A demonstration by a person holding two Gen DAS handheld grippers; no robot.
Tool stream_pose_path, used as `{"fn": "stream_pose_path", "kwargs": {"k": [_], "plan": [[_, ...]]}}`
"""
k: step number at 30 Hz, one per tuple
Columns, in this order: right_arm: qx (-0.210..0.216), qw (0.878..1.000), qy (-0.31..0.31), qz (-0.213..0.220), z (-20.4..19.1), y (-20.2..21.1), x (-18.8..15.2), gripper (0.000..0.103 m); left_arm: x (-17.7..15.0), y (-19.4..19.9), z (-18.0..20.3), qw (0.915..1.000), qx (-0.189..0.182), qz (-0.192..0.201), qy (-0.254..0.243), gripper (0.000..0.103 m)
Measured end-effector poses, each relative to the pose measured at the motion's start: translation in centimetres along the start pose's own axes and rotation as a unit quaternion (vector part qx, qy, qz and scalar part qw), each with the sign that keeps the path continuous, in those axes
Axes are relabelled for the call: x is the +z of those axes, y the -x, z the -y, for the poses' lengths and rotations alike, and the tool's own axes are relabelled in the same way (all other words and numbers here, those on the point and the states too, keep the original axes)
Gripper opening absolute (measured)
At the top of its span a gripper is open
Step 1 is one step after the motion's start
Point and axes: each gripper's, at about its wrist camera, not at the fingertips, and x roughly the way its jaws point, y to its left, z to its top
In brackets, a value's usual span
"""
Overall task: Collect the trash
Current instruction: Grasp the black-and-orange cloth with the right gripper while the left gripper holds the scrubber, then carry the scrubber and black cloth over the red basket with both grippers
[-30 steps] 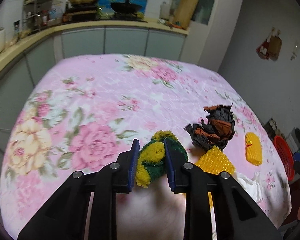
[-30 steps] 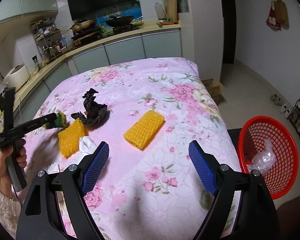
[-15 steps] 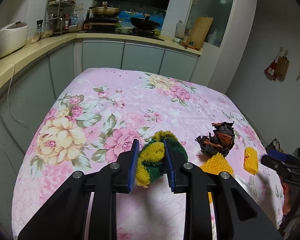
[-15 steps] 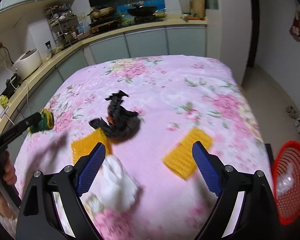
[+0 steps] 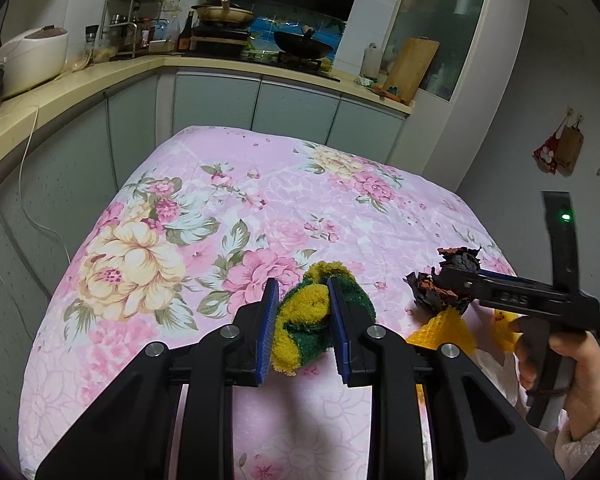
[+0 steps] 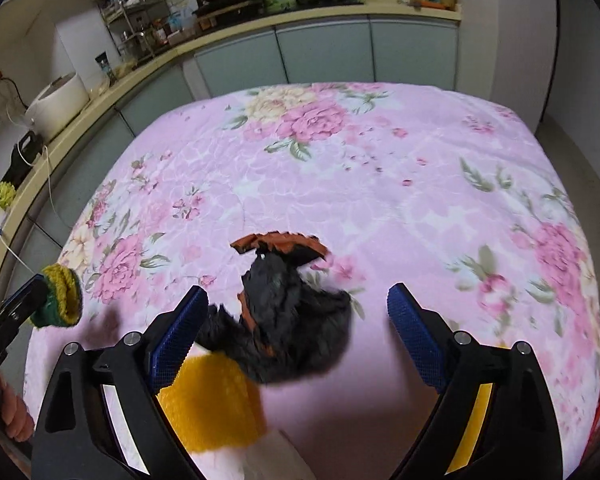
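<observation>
– What's round me here?
– Kitchen. Pink floral cloth [image 5: 260, 200] over the table, grey-green cabinets [image 5: 292, 108] behind w/ a pale counter [image 5: 80, 84] on top.
– On the counter?
– White rice cooker [image 5: 32, 56] far left, wire rack [image 5: 136, 12], black wok [image 5: 304, 42] on the stove, wooden board [image 5: 414, 66] leaning by frosted glass. Grey wall [image 5: 540, 80] to my right, small bags [image 5: 560, 148] hung on it.

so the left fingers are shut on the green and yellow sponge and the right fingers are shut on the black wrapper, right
Not quite. The left gripper is shut on the sponge, but the right wrist view shows the right gripper opening around the black wrapper, not gripping it.
</observation>
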Motion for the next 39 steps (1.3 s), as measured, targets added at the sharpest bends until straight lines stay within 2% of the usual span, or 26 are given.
{"fn": "stream_pose_path", "kwargs": {"k": [5,10,13,25,32,39], "plan": [[0.002,1.000,-0.001,-0.016,0.0,-1.5,0.2,0.088,-0.1,-0.3,-0.3,1.0000,0.000,-0.003,0.003,0.024],[0.001,0.999,0.009,-0.034,-0.2,-2.5,-0.2,0.055,-0.2,-0.5,-0.2,1.0000,0.001,-0.006,0.004,0.024],[0.001,1.000,0.013,-0.026,-0.4,-2.0,-0.2,0.049,-0.1,-0.4,0.0,1.0000,0.002,-0.006,0.003,0.024],[-0.005,0.997,0.024,0.072,-0.5,6.0,0.5,0.048,0.7,1.4,1.6,0.9999,-0.004,0.013,-0.007,0.024],[-0.008,0.995,0.019,0.098,0.4,10.4,-2.4,0.048,1.1,2.6,3.7,0.9994,-0.012,0.023,-0.021,0.024],[-0.031,0.993,0.004,0.117,2.0,13.5,-4.8,0.048,0.8,2.8,6.2,0.9989,-0.021,0.022,-0.035,0.024]]}}
